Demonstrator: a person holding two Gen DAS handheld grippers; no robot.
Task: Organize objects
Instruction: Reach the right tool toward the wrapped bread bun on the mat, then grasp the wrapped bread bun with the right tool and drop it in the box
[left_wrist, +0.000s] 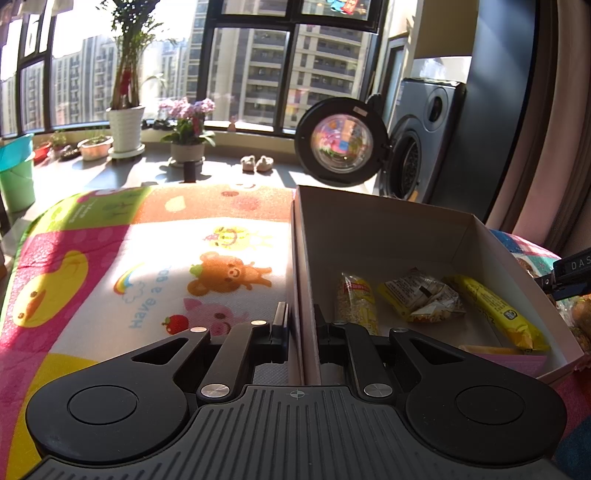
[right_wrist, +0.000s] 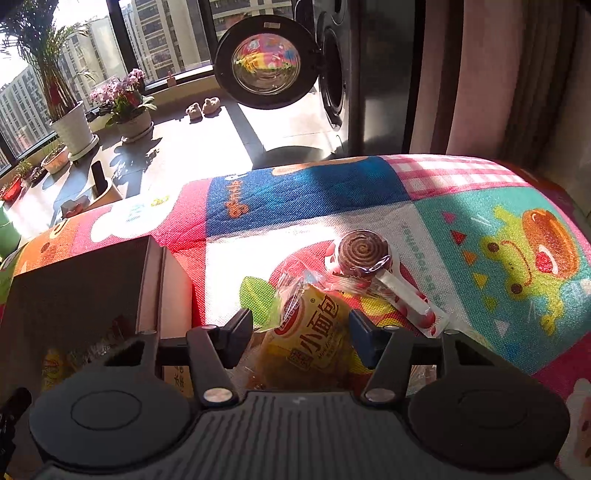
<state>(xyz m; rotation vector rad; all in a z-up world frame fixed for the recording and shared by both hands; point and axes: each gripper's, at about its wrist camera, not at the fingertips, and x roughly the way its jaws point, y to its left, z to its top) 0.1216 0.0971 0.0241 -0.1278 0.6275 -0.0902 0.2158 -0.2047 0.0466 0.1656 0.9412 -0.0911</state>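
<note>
My left gripper (left_wrist: 301, 325) is clamped narrow on the near wall of the white box (left_wrist: 388, 221), holding it steady on the worktop; three snacks already lie inside. My right gripper (right_wrist: 301, 334) stands half wide around the yellow bread packet (right_wrist: 314, 332), just beside the box; I cannot tell if the pads press yet. I should close gently on the packet's middle, avoiding the spiral lollipop (right_wrist: 364, 254) behind.

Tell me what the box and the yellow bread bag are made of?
The box looks like thin cardboard: matte, pale inside, with flat walls and sharp folded corners. The yellow bread bag looks like shiny plastic film: it is crinkly, glints in the sun, and has a see-through gathered end.
</note>
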